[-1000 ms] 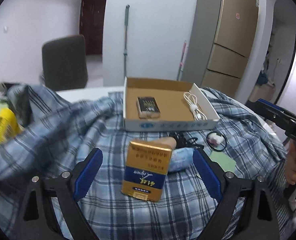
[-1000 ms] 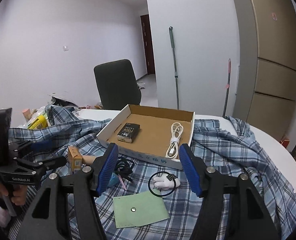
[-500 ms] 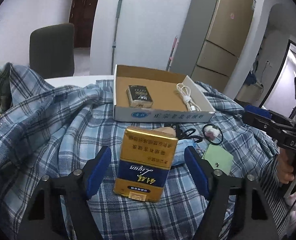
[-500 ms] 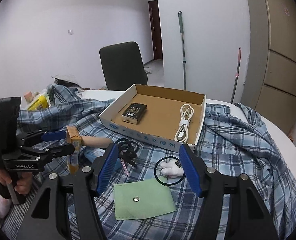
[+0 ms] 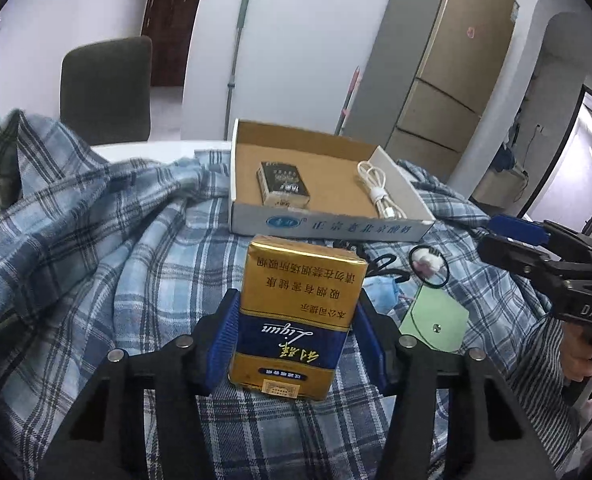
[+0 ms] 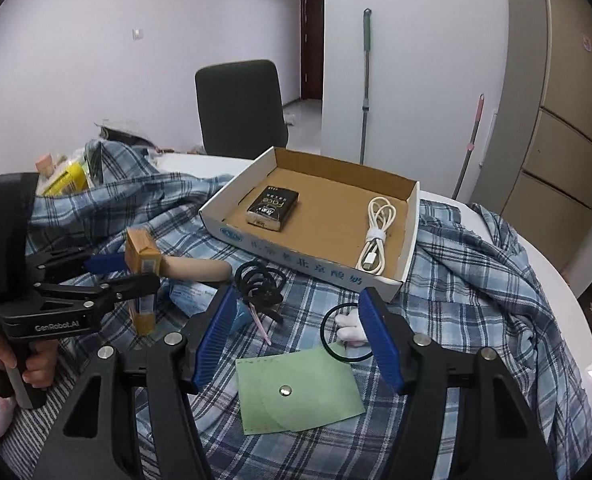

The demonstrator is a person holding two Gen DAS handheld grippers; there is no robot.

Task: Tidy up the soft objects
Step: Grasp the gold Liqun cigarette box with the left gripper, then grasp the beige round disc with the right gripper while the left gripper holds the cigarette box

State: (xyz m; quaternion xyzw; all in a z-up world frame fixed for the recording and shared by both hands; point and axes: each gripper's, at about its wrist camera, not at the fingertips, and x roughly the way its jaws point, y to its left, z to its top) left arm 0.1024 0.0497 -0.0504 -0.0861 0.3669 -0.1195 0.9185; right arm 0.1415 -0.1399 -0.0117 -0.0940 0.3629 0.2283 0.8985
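The left gripper (image 5: 296,340) is clamped on a gold and blue pack (image 5: 298,312), its blue pads pressed against the pack's two sides; from the right wrist view the pack looks raised just off the plaid shirt (image 5: 95,248) spread under everything. Straight ahead of that gripper, a little beyond the pack, sits the cardboard tray (image 5: 328,226), which already holds a dark pack (image 5: 283,186) and a coiled white cable (image 5: 378,188). Those two look sorted; the gold pack seems to be the third item on its way in.

The right gripper (image 6: 296,340) hangs with its jaws apart and nothing between them. Just ahead of it lie a green pouch (image 6: 300,396), a black ring with something white inside (image 6: 346,334), and a tangle of black hair ties (image 6: 259,284); further to its left are a tan stick-like object (image 6: 195,269) and a pale blue packet (image 6: 191,298). All of these remain outside the tray, so the job looks under half finished.
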